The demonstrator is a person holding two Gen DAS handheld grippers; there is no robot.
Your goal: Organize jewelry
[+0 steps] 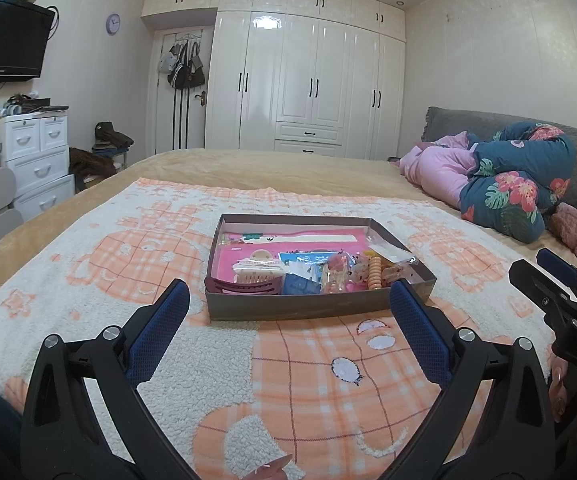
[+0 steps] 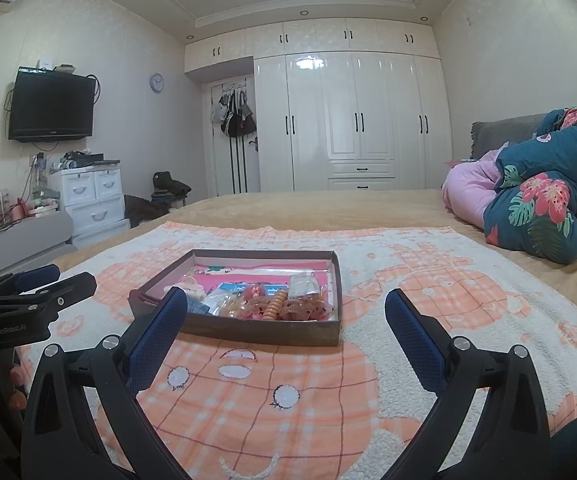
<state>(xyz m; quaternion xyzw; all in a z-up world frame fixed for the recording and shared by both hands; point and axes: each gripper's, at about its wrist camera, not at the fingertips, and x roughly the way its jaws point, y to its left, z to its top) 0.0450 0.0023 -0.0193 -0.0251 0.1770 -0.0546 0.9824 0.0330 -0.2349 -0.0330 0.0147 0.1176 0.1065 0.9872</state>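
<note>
A shallow cardboard box (image 1: 320, 304) sits on the orange-and-white patterned blanket (image 1: 328, 380) spread over the bed, near the blanket's front edge. All visible accessories lie inside it, crowded along the box's near wall: a cream claw clip (image 1: 257, 268) and a dark red hair clip (image 1: 244, 286) at the near left corner, a coiled orange hair tie (image 1: 375, 272) toward the near right, and small clear packets (image 1: 392, 252) by the right wall.

Both tongs are released, fingers spread wide, holding nothing. The left tongs (image 1: 288, 308) hover above the blanket in front of the box; the right tongs (image 2: 286, 316) hover just beside them, aimed at the box's near right corner.

Nothing lies loose on the blanket, so the scene fits either sorting about to start or sorting finished.

If an item is to be picked:
- Descend from above, clear of the box wall.
- Select an item at the edge of the pile.
- Close on rigid parts; packets are likely to slip.
</note>
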